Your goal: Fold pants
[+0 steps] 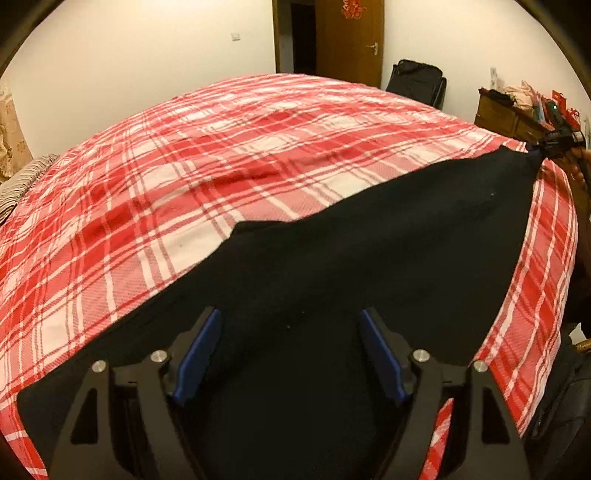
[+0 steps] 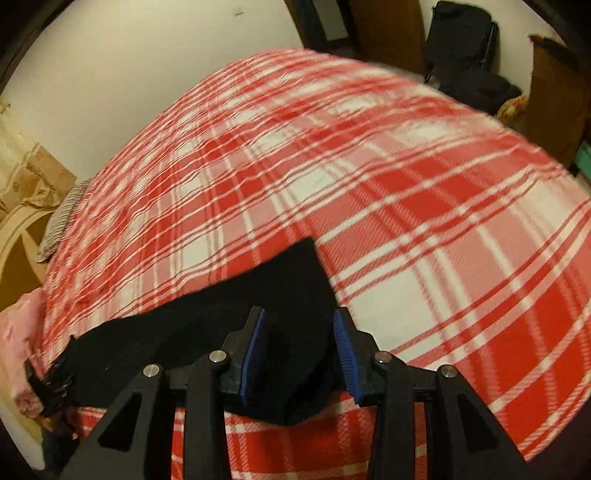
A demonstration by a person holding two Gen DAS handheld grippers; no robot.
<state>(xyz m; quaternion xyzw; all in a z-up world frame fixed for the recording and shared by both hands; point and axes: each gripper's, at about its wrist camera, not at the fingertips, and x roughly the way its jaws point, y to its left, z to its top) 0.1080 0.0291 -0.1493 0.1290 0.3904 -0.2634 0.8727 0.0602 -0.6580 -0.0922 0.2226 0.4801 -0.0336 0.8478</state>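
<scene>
While pants (image 1: 369, 266) lie flat, red door decoration (image 1: 351, 9) unreadable.

White walls (image 1: 147, 74), brown door (image 1: 351, 40), wooden dresser (image 1: 506, 118), red plaid bedspread (image 1: 184, 184).

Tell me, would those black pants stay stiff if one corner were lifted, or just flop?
Probably flop: the black pants lie flat, following the plaid bedspread, and pull to a soft point by the right gripper. They look thin, so likely light. Pushed, they would probably bunch, not slide.
</scene>
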